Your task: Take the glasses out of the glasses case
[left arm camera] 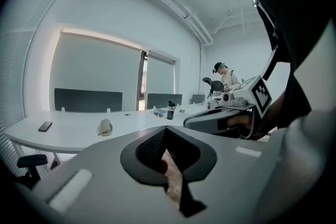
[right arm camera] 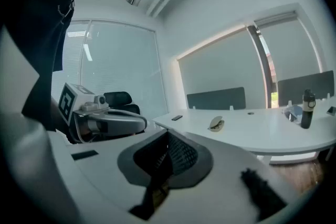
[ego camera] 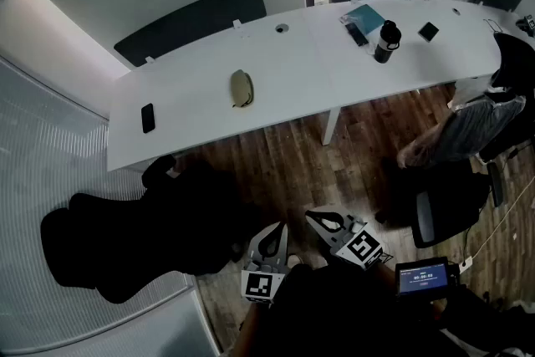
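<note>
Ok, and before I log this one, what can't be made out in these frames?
- Glasses case: too small and far off in all three views to tell whether glasses are inside.
- Flat dark thing left of the case: too small in the head view to identify.
- Small items beside the bottle: too small in the head view to name.
- Seated person: partly cut off by the head view's right edge.

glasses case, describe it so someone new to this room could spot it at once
Find the long white table by the wall. On its left half, between a flat black phone and a black bottle, lies the glasses case. It is the only beige, oval thing there.
</note>
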